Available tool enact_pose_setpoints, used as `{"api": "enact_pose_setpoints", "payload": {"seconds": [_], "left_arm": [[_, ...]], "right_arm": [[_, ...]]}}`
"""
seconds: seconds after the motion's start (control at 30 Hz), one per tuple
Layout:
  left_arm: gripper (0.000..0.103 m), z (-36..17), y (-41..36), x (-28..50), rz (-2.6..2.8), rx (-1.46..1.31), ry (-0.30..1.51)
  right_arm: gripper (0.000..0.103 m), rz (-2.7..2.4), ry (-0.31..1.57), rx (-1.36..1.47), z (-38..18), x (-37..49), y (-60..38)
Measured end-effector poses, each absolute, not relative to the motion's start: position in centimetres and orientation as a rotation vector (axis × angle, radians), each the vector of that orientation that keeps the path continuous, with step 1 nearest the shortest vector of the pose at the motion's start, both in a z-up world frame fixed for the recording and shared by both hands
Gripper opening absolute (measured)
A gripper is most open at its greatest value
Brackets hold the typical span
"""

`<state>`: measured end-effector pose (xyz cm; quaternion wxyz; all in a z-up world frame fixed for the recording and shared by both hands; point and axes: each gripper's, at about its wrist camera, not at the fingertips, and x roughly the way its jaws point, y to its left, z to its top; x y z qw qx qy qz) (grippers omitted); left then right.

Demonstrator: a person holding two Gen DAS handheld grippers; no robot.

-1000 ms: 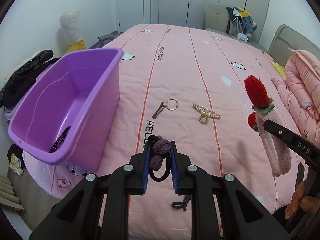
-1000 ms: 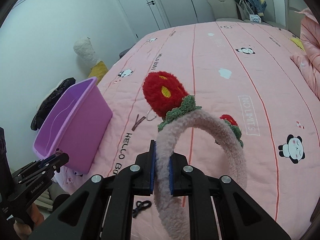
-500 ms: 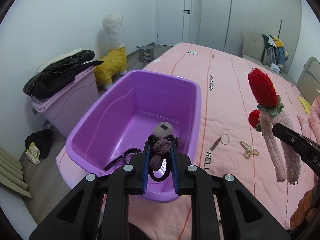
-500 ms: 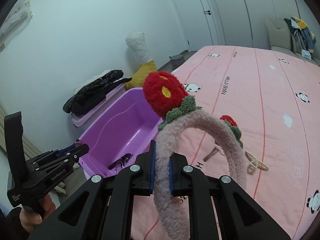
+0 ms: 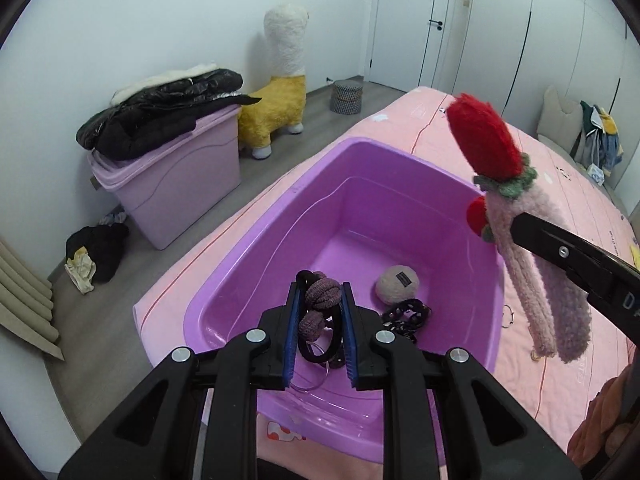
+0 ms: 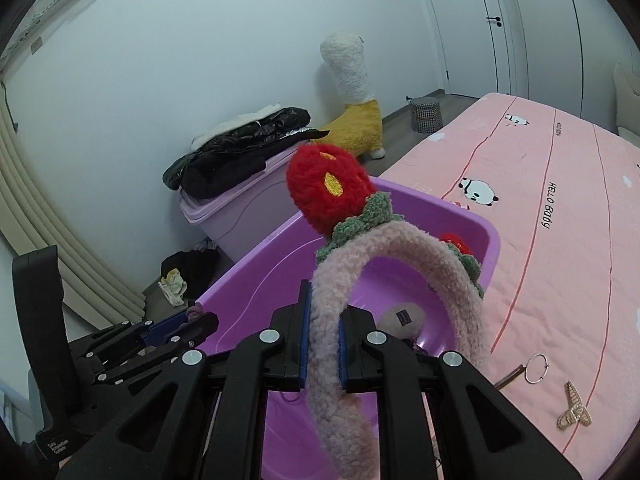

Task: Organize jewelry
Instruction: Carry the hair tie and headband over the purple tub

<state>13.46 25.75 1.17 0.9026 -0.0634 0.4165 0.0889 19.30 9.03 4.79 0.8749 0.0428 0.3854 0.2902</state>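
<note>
glossy plastic tub (image 5: 280, 236), fuzzy fleece headband (image 6: 404, 248), knitted hair tie (image 5: 322, 294)

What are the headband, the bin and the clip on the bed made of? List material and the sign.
Headband: pink fuzzy fleece-like fabric, nubbly pile.
Bin: purple plastic, glossy reflections, moulded rim.
Clip: probably gold-toned metal, shiny; too small to confirm.

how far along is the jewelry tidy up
Partway. Done: a beige pom tie and a black chain piece lie in the purple bin. In hand: left tool grips a mauve hair tie, right tool the strawberry headband. Left on the bed: ring, gold clip.
</note>
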Motion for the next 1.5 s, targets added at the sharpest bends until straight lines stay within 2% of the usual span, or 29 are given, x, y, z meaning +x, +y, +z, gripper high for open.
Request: {"api": "enact_pose_setpoints", "payload": {"seconds": [0.33,0.67,1.27,1.43,1.5], "left_arm": [[0.019,-2.9,26.9,15.5,0.217,-0.128,0.969],[0.02,-4.8,27.6,16.6,0.229,-0.162,1.051],[0.024,-5.3,27.8,16.8,0.232,-0.189,1.076],[0.034,-5.3,28.0,16.9,0.238,-0.191,1.078],[0.035,-5.3,28.0,16.8,0.237,-0.192,1.075]], "right_arm": [[0.011,0.605,0.959,-0.023,0.1,24.6,13.6],[0.012,0.548,1.086,-0.071,-4.2,26.9,15.8],[0.012,0.511,1.1,-0.127,-5.7,27.0,16.1],[0.014,0.502,1.113,-0.133,-6.0,27.1,16.3],[0.015,0.495,1.114,-0.142,-5.9,27.1,16.4]]}}
